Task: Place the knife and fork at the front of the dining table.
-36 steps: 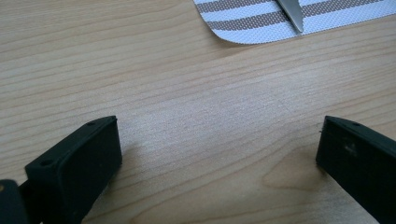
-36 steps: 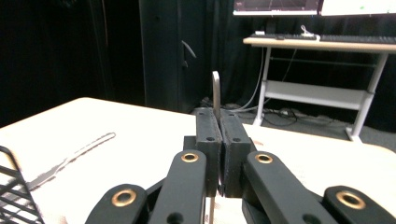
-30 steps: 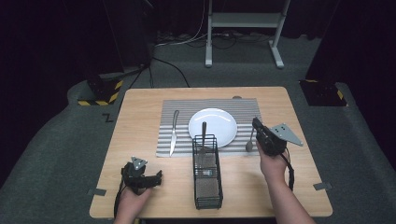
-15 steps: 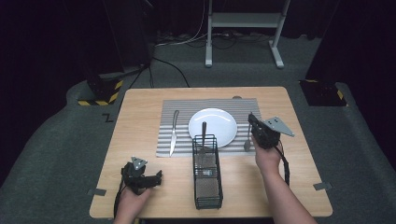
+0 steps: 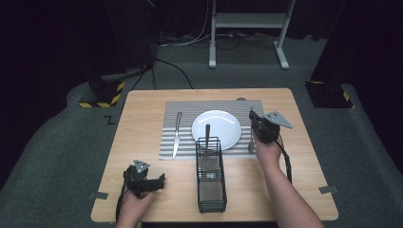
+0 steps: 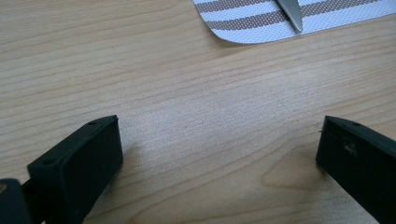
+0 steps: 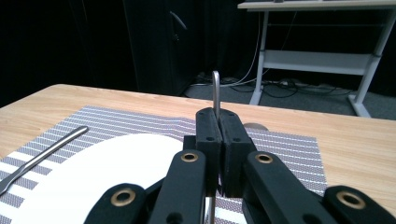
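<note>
My right gripper (image 5: 255, 119) is shut on the thin handle of a metal utensil (image 7: 215, 91), just right of the white plate (image 5: 216, 128). The handle sticks up above the jaws in the right gripper view. In the high view the utensil's lower end (image 5: 251, 143) reaches the striped placemat (image 5: 185, 111). My left gripper (image 5: 159, 182) rests at the table's front left, open, with bare wood between its jaws (image 6: 219, 154). A knife (image 5: 177, 135) lies on the placemat left of the plate.
A black wire basket (image 5: 211, 190) stands in front of the plate, holding a fork (image 5: 212, 175) and a dark-handled utensil (image 5: 207, 134). A desk frame (image 5: 247, 21) and cables lie on the floor beyond the table (image 5: 142, 109).
The right gripper has shifted slightly away and toward the plate, still shut on the utensil. The left gripper has not moved.
</note>
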A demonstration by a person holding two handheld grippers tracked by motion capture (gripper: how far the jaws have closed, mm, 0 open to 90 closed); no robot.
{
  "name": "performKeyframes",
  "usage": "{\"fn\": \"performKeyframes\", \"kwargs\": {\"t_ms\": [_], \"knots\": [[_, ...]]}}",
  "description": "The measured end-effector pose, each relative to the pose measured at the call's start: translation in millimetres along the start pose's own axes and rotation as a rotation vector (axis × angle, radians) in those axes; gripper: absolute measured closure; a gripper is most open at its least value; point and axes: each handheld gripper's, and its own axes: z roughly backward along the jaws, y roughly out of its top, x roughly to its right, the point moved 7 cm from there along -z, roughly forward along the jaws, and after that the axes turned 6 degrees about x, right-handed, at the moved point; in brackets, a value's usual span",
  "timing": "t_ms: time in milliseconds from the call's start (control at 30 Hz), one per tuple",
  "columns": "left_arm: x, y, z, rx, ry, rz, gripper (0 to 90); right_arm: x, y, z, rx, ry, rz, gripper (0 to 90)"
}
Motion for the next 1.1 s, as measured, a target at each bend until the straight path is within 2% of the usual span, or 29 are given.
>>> {"fn": "performKeyframes", "kwargs": {"t_ms": [433,633,867,1100], "knots": [[0.0,-0.3,0.5,0.001,0.005,0.002,0.8,16.1,-11.4,-28.6,-0.027,-0.024,-0.044,87.2],[-0.2,-0.6,1.0,0.001,0.008,0.004,1.0,23.2,-17.6,-40.4,-0.053,-0.032,-0.039,86.4],[-0.1,-0.7,1.0,0.001,0.009,0.005,1.0,33.4,-26.7,-52.5,-0.085,-0.047,-0.08,85.6],[-0.3,-0.7,1.1,0.0,0.009,0.005,1.1,37.3,-37.5,-66.2,-0.125,-0.055,-0.117,85.5]]}}
